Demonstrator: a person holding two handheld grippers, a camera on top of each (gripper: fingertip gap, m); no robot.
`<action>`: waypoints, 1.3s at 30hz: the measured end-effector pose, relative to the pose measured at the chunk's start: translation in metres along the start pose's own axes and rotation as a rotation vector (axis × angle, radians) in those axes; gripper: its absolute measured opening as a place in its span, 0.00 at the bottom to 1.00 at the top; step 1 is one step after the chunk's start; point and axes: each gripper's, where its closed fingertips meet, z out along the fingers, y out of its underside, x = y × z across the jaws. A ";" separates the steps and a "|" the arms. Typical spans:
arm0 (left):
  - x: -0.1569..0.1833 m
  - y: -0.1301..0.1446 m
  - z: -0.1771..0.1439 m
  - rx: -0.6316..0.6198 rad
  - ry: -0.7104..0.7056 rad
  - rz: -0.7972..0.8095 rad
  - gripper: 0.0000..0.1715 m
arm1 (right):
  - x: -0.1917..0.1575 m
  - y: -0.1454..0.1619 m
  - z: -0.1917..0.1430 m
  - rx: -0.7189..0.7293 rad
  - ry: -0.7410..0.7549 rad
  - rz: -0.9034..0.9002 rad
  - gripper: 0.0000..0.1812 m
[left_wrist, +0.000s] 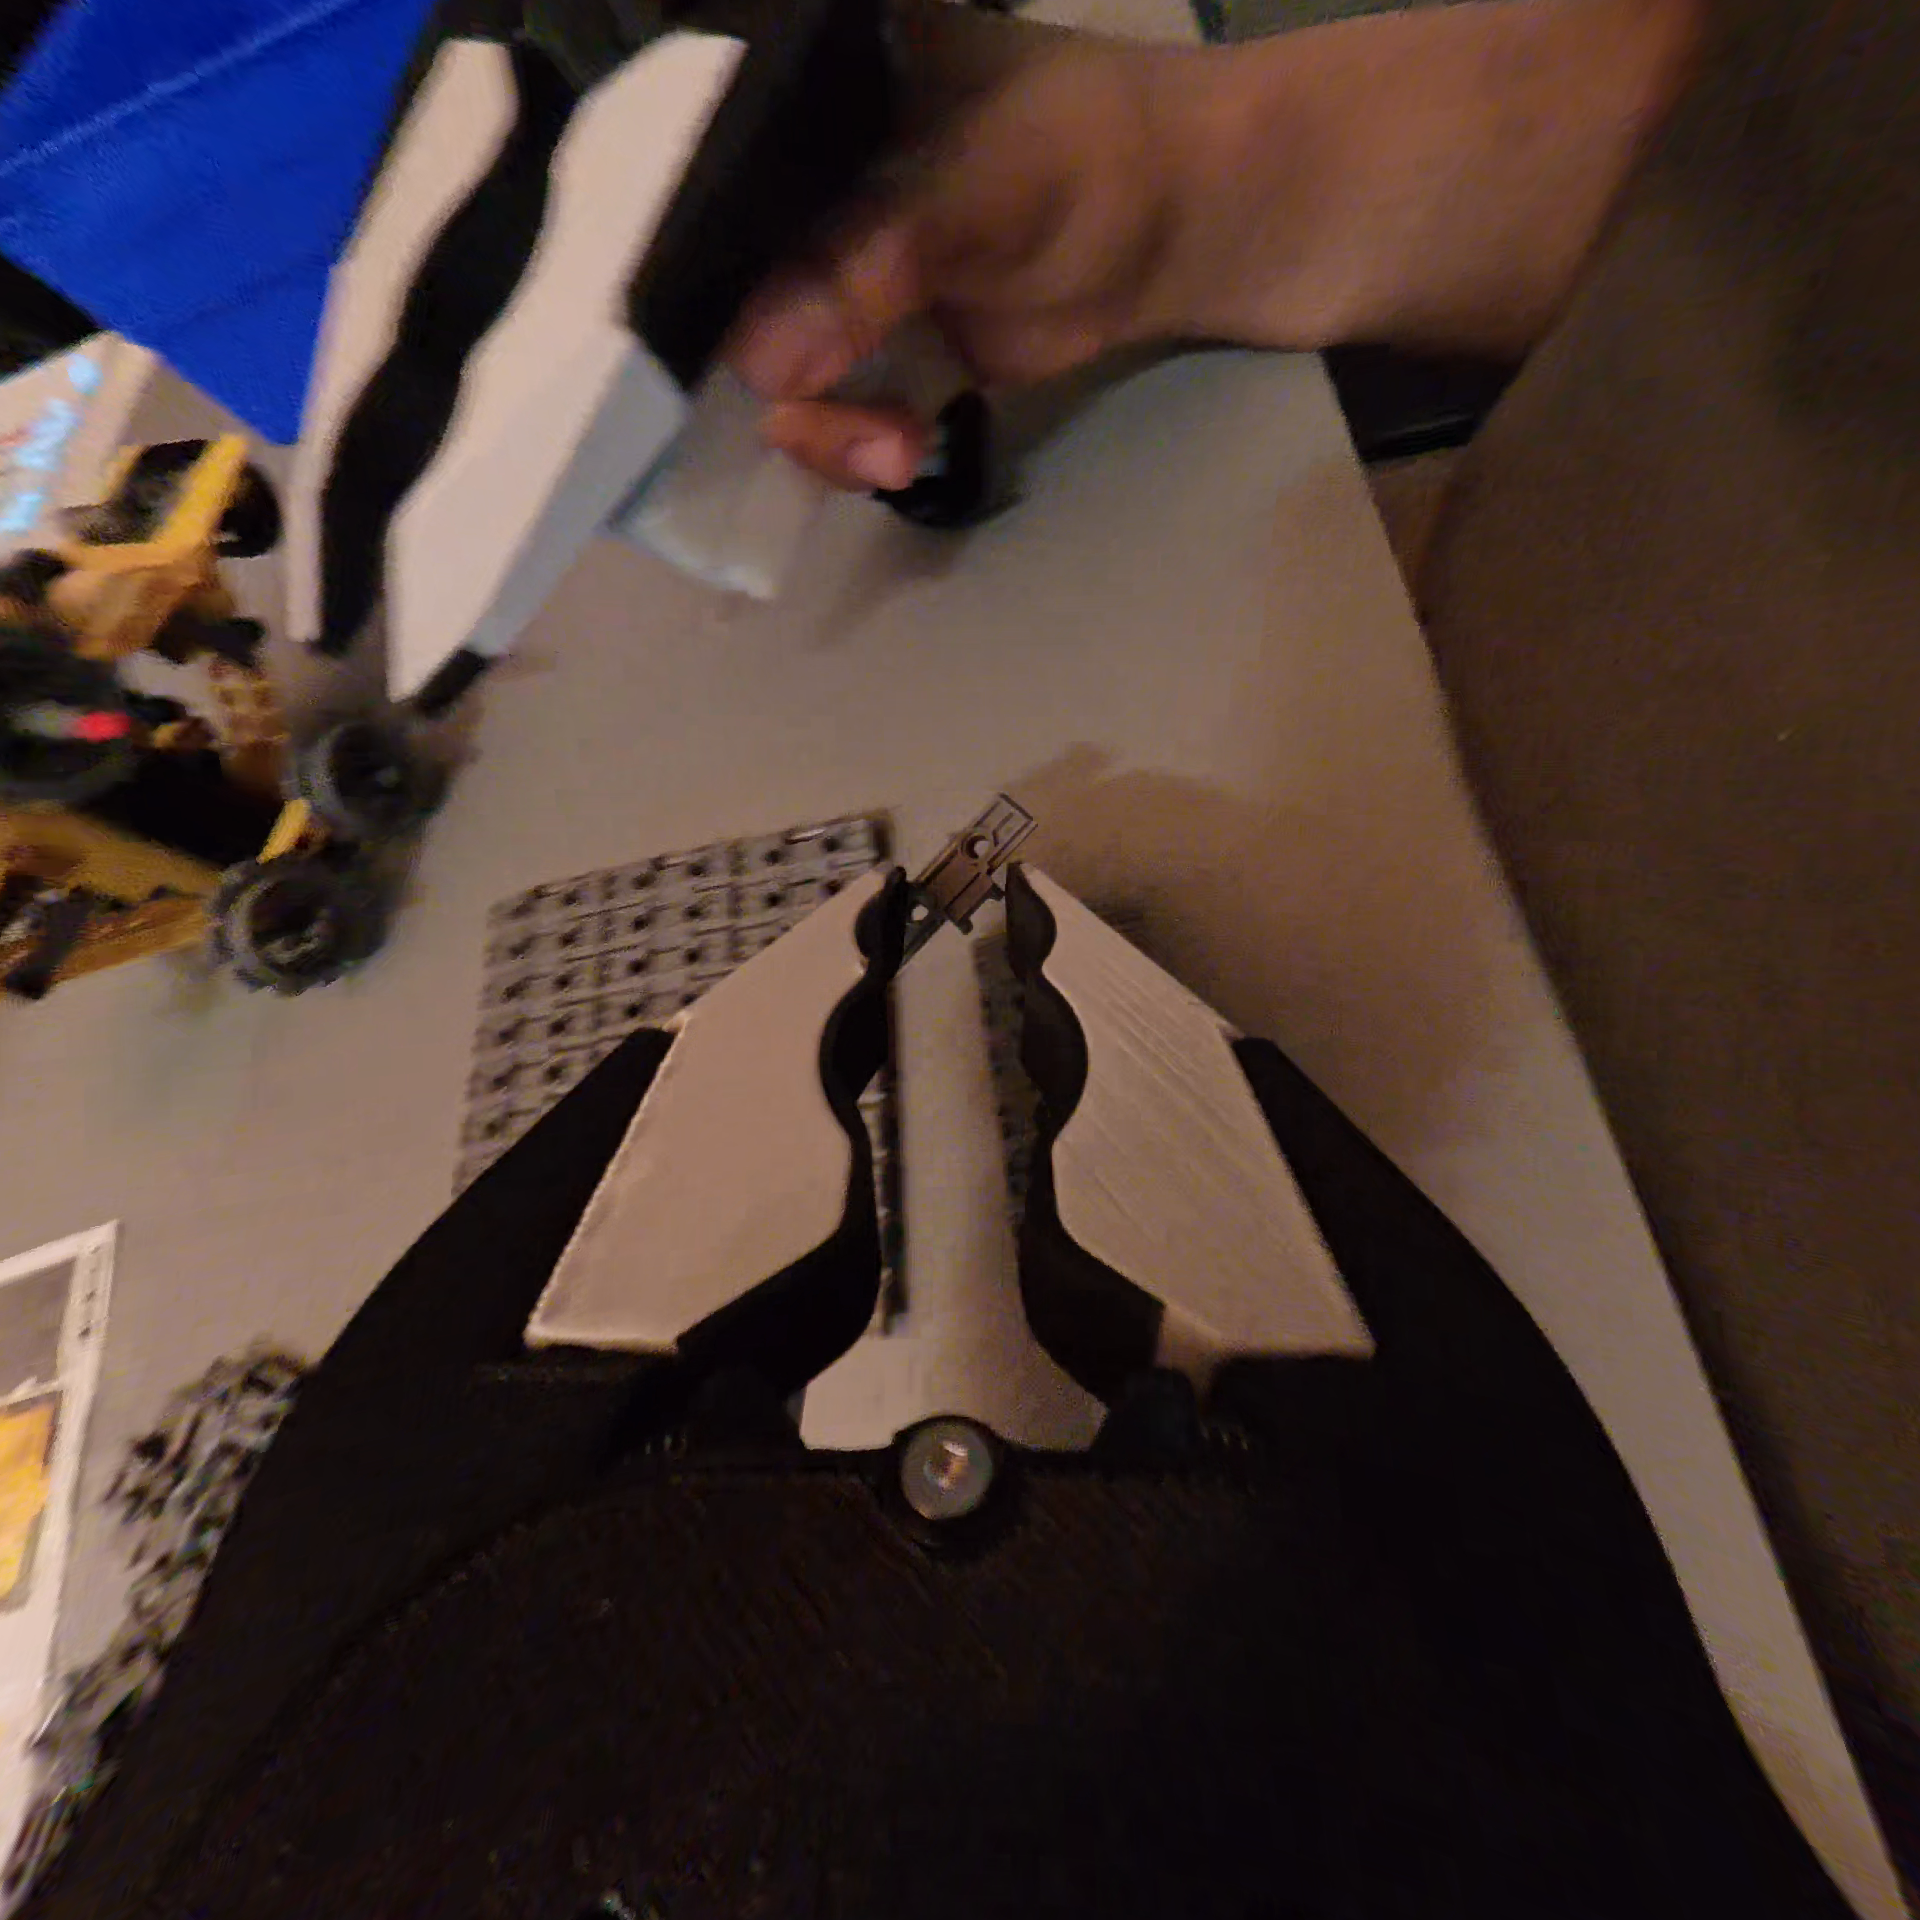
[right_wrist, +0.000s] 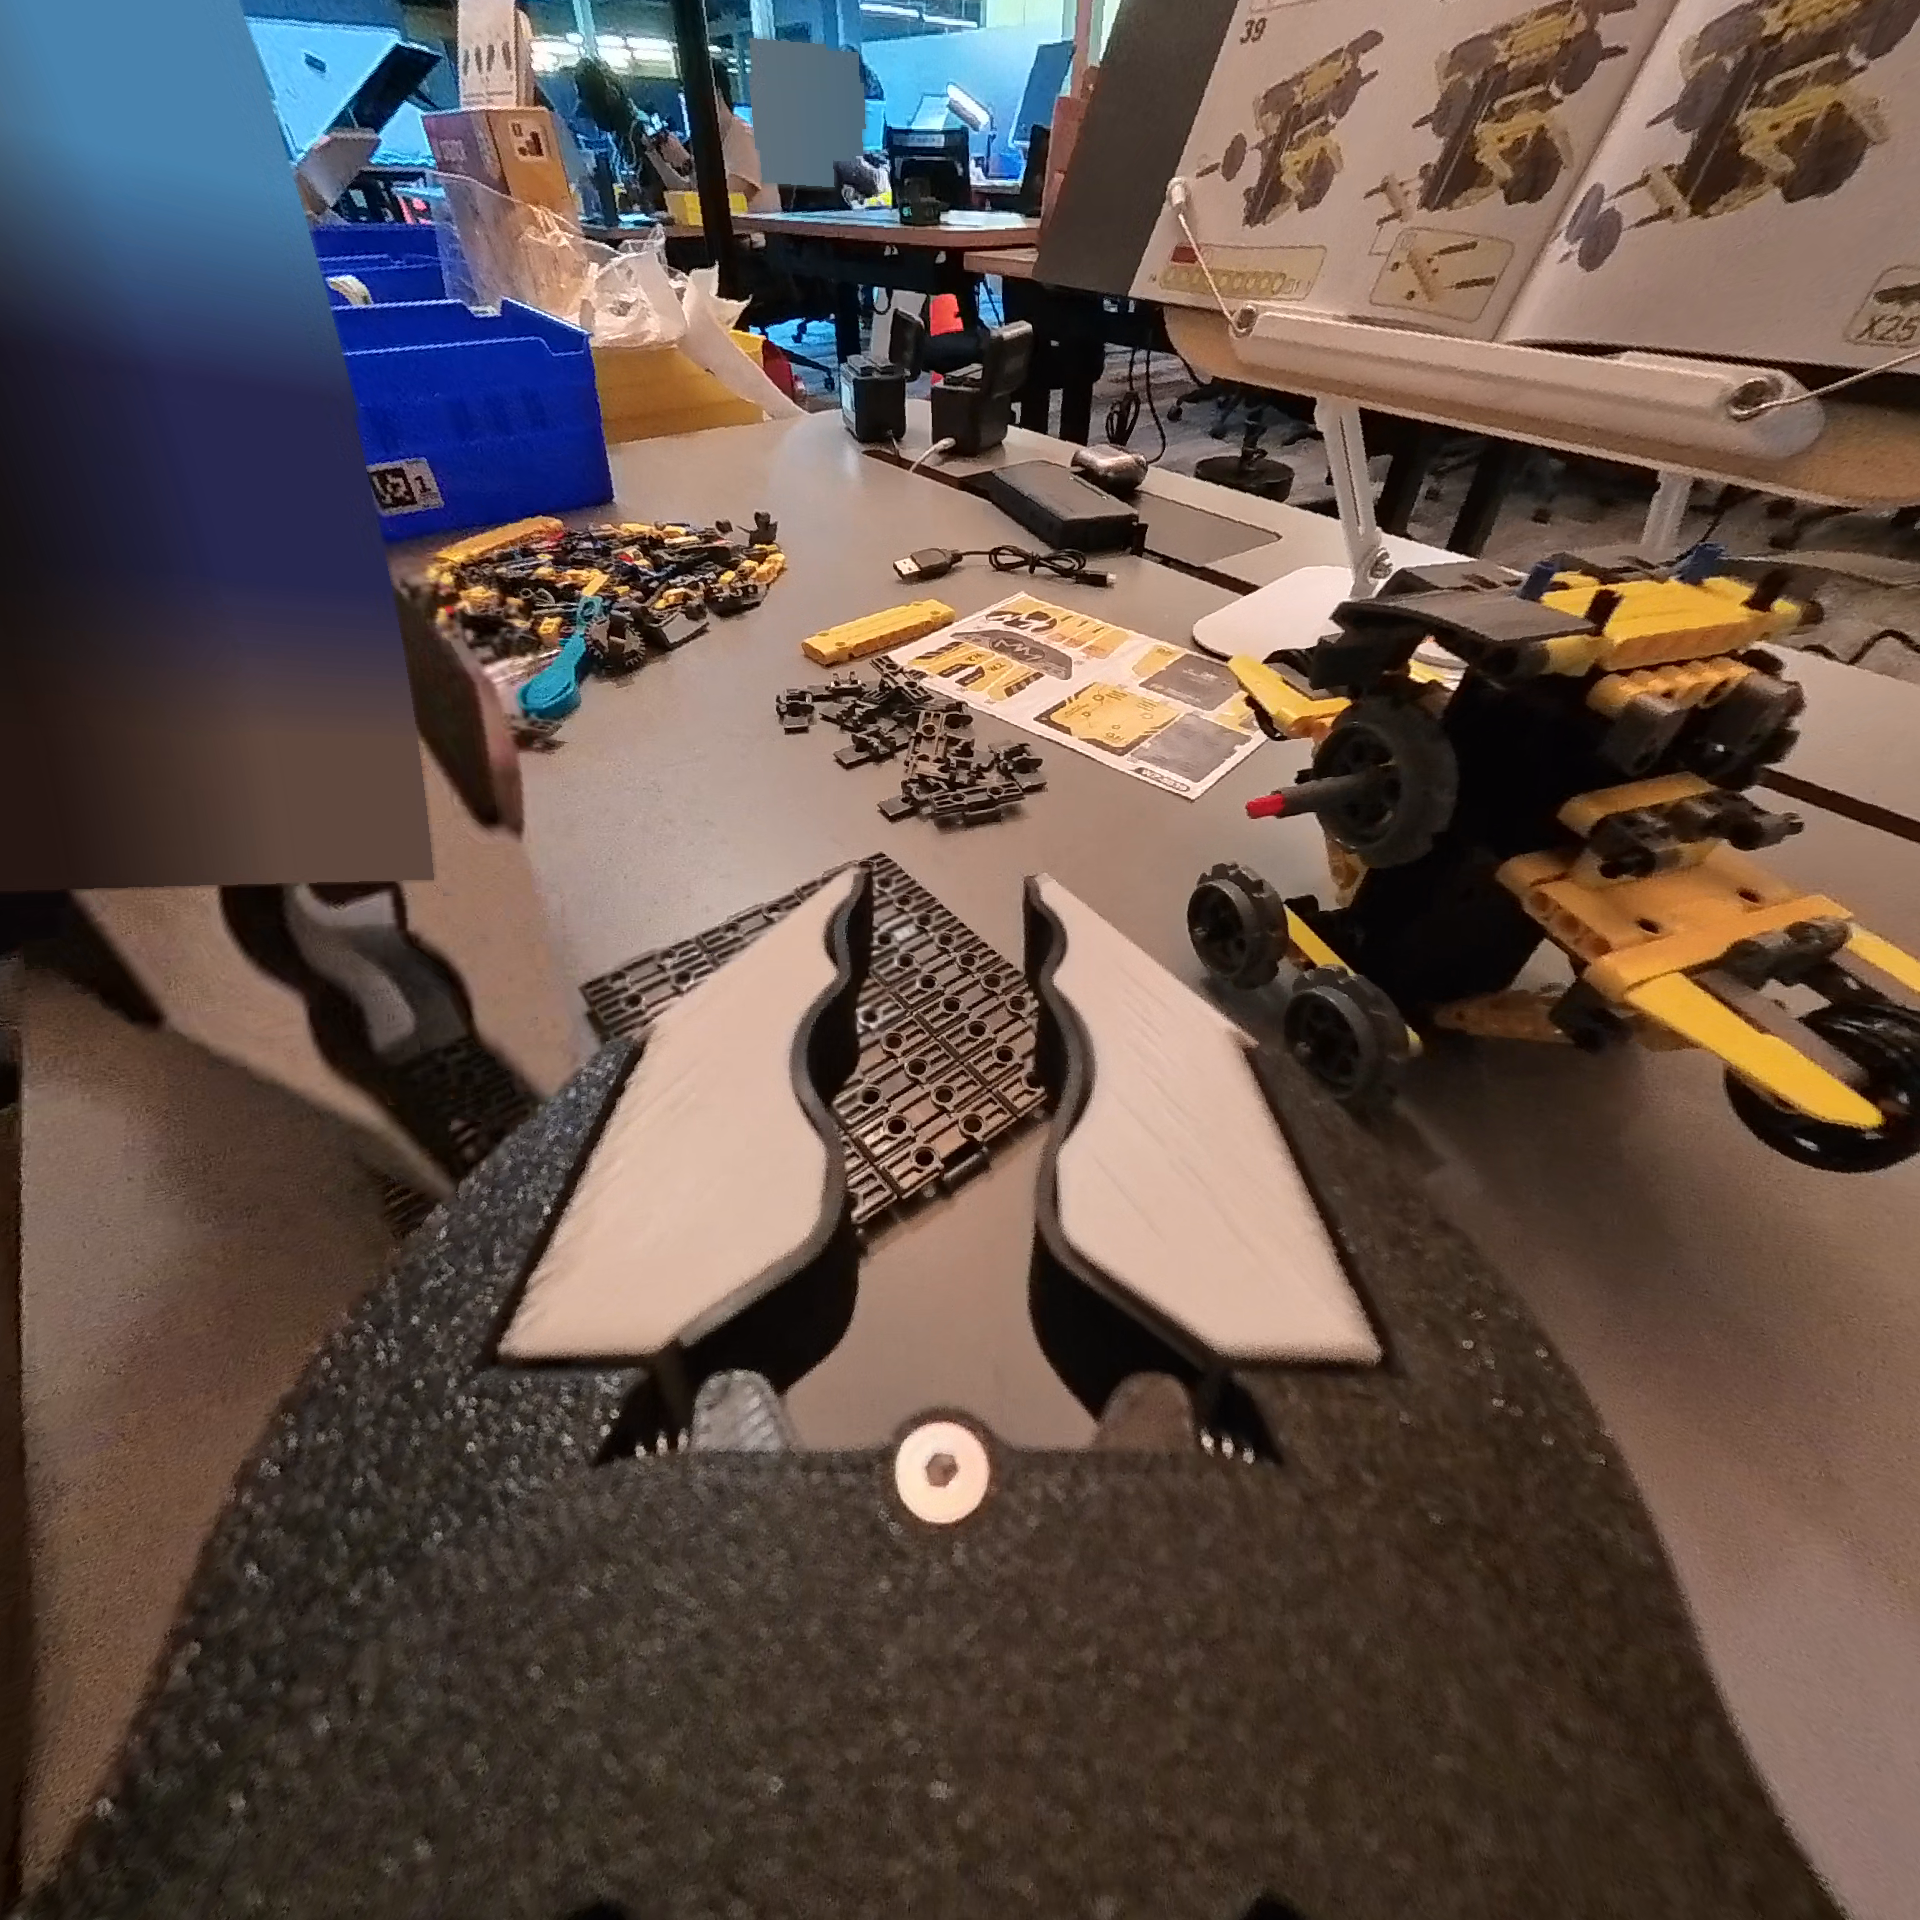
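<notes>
Your left gripper (left_wrist: 954, 891) pinches a small grey flat piece (left_wrist: 975, 860) at its tips, above the grey studded mat (left_wrist: 644, 966) on the table (left_wrist: 1143, 644). Your right gripper (right_wrist: 943, 896) is spread and holds nothing, hovering over the same mat (right_wrist: 935, 1049), with the yellow-and-black toy vehicle (right_wrist: 1558, 821) near its right side.

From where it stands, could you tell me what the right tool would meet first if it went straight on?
Probably the black studded mat just beyond the open right tool; depth is unclear.
</notes>
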 end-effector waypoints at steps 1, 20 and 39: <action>0.007 0.000 0.006 -0.017 0.017 0.011 0.09 | 0.000 0.000 0.000 0.003 -0.003 0.003 0.16; 0.017 0.007 0.000 -0.011 0.003 -0.129 0.23 | -0.045 0.038 -0.029 -0.210 -0.233 0.009 0.18; 0.015 0.024 0.002 -0.048 -0.006 -0.233 0.31 | -0.109 0.077 -0.062 -0.476 -0.504 -0.138 0.22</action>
